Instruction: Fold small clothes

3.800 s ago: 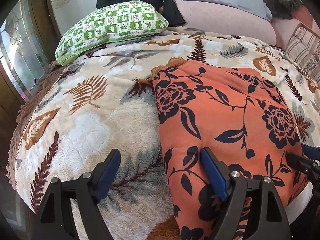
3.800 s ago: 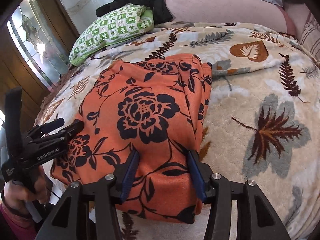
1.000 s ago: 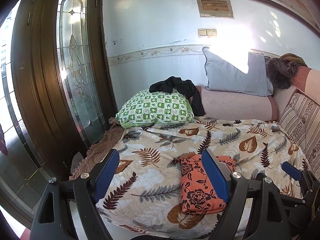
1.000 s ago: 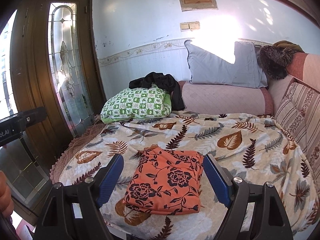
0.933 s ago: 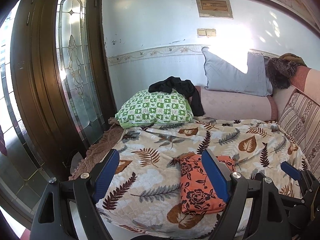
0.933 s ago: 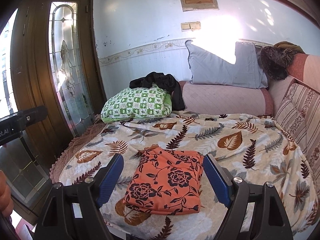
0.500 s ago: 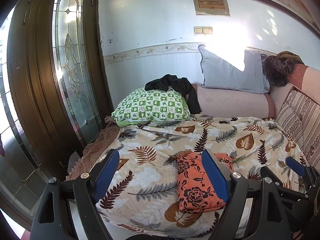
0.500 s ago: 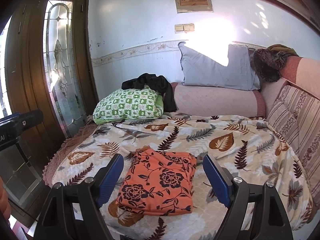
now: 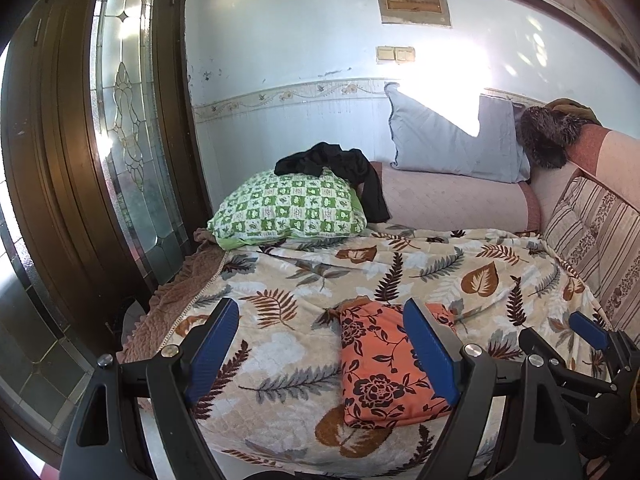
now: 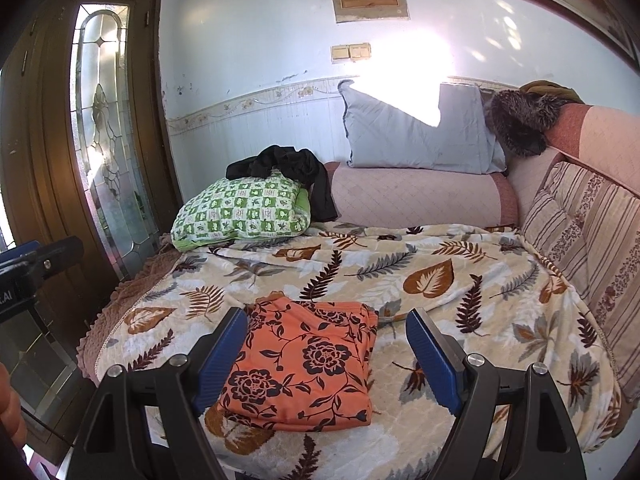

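An orange garment with black flowers (image 10: pixel 306 364) lies folded in a flat rectangle near the front edge of the leaf-patterned blanket (image 10: pixel 460 296). It also shows in the left wrist view (image 9: pixel 380 364). My left gripper (image 9: pixel 324 344) is open and empty, held back from the bed and well above it. My right gripper (image 10: pixel 330 354) is open and empty too, also back from the bed. The right gripper's body shows at the right edge of the left wrist view (image 9: pixel 576 356).
A green checked pillow (image 10: pixel 244 208) with a black garment (image 10: pixel 288 168) on it lies at the back left. A grey pillow (image 10: pixel 416 136) leans on the wall over a pink bolster (image 10: pixel 416 196). A striped cushion (image 10: pixel 584 224) lines the right side. A wooden glass door (image 9: pixel 80 184) stands left.
Since 3.8 s ago both grippers have pulled back from the folded garment and now stand away from the bed. Over the last second the views only drift slightly.
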